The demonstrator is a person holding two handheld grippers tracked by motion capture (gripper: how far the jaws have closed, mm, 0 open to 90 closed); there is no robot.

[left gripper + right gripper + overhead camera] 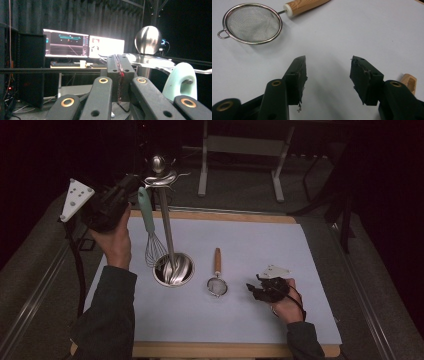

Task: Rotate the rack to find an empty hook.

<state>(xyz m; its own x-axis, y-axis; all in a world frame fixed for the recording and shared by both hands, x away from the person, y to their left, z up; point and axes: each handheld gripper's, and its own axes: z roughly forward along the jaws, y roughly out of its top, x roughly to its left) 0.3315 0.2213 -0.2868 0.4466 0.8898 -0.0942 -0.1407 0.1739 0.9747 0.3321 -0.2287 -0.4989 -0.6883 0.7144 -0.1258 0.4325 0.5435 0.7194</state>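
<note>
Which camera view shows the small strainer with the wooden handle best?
The right gripper view: the strainer lies close, so its mesh, rim and hanging loop are sharp, though the handle is cut off. The high view shows it whole but small on the white sheet.

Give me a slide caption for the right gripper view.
Open right gripper rests over white paper, with a wood-handled mesh strainer lying ahead.

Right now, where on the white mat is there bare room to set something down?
The white mat is bare behind the right gripper, out to the right edge, and along the near edge. It is crowded around the stand's steel base, the hanging whisk and the strainer.
</note>
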